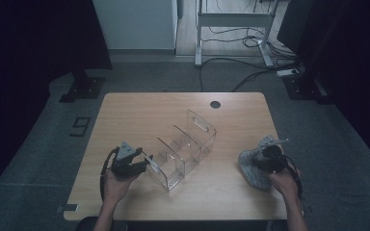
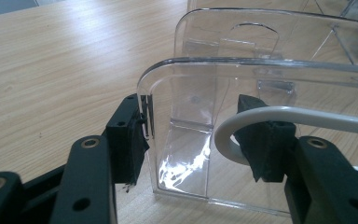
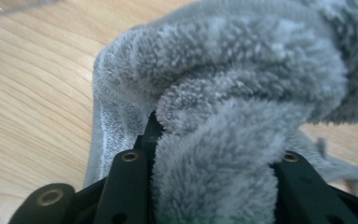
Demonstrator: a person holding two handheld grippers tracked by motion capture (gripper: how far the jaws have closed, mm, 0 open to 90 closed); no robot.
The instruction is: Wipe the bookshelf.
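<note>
Landmark: clear acrylic divider rack (image 1: 183, 151), standing upright on the wooden counter (image 1: 139, 113), its compartments running in a diagonal row from near left to far right.
Left tool (image 1: 147, 163): at the rack's near-left end; in the left gripper view its jaws straddle the rack's end wall (image 2: 182, 116), one pad (image 2: 130, 135) outside and touching the wall's edge, the other inside the first compartment; jaws about half open, and whether the inner pad presses on the plastic cannot be told.
White cable (image 2: 298, 116): curves across the inner jaw of the left tool, inside the rack's first compartment.
Right tool (image 1: 270, 159): well to the right of the rack, near the counter's right edge; jaws partly apart with cloth bunched between them.
Grey terry cloth (image 1: 253, 168): crumpled, well right of the rack, lying on the counter; in the right gripper view a thick fold (image 3: 214, 154) sits between the jaws, held there.
Hands: one (image 1: 115, 185) behind the left tool, one (image 1: 284, 183) behind the right tool.
</note>
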